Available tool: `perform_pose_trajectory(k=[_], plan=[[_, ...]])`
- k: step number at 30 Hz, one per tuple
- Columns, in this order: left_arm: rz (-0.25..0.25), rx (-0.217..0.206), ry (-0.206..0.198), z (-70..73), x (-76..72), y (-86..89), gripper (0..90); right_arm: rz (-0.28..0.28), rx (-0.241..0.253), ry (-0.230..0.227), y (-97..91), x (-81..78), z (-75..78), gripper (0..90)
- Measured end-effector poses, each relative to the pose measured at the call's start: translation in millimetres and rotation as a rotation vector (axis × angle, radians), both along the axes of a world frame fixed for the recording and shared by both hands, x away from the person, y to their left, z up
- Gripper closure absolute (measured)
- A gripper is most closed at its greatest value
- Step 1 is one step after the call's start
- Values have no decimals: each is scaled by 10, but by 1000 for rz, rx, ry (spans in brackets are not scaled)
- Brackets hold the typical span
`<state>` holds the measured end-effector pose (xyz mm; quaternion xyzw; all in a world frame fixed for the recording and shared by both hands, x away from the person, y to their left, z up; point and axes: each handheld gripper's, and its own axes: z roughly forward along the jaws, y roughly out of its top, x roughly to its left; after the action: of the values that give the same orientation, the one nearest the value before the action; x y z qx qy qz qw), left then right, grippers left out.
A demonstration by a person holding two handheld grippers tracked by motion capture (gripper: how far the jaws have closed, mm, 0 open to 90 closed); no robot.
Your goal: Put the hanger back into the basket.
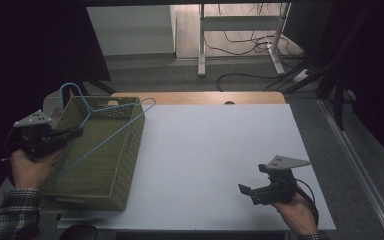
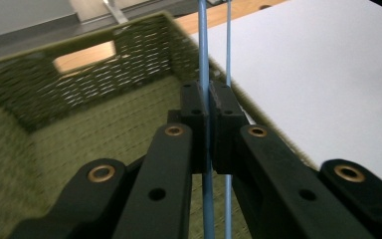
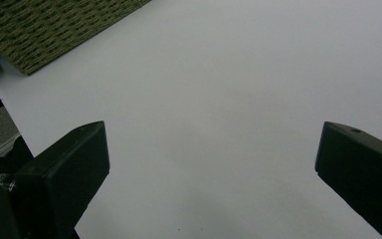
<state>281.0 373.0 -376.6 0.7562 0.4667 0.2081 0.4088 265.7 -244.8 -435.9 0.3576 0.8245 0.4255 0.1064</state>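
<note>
At the left of the high view, the left gripper is held in the person's left hand over the near left edge of a green woven basket. Its jaws are pressed together on a thin blue wire hanger. The hanger lies tilted across the open top of the basket, its hook at the upper left of the frame above the basket's far corner and one shoulder sticking out past the basket's right rim, over the white table.

In the left gripper view, the left gripper shows its two black pads clamped tight on one blue wire of the hanger, which runs straight up the middle of the frame. A second blue wire runs alongside just to the right, outside the pads. The basket spreads behind and below the jaws, with a handle cut-out in its wall at the upper left, and the table takes the right side.

At the lower right of the high view, the right gripper is held in the right hand low over the table, well apart from the basket. In the right gripper view its jaws stand wide apart with nothing between them, the gripper over bare table, and a corner of the basket sits at the upper left.
</note>
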Motion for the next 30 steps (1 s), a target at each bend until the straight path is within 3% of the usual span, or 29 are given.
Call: perform_pose_trajectory(k=[13,19,21,30], plan=[[100,-15,5,-191,-38,332,874,-22,4,16,-99,-19,-66,3],[130,-8,19,-310,-30,380,874,-22,3,23,-104,-20,-86,3],[132,-26,21,-334,-48,406,874,-21,-1,26,-104,-19,-93,4],[137,1,64,-497,6,381,874,-9,-16,39,-79,-17,-136,4]])
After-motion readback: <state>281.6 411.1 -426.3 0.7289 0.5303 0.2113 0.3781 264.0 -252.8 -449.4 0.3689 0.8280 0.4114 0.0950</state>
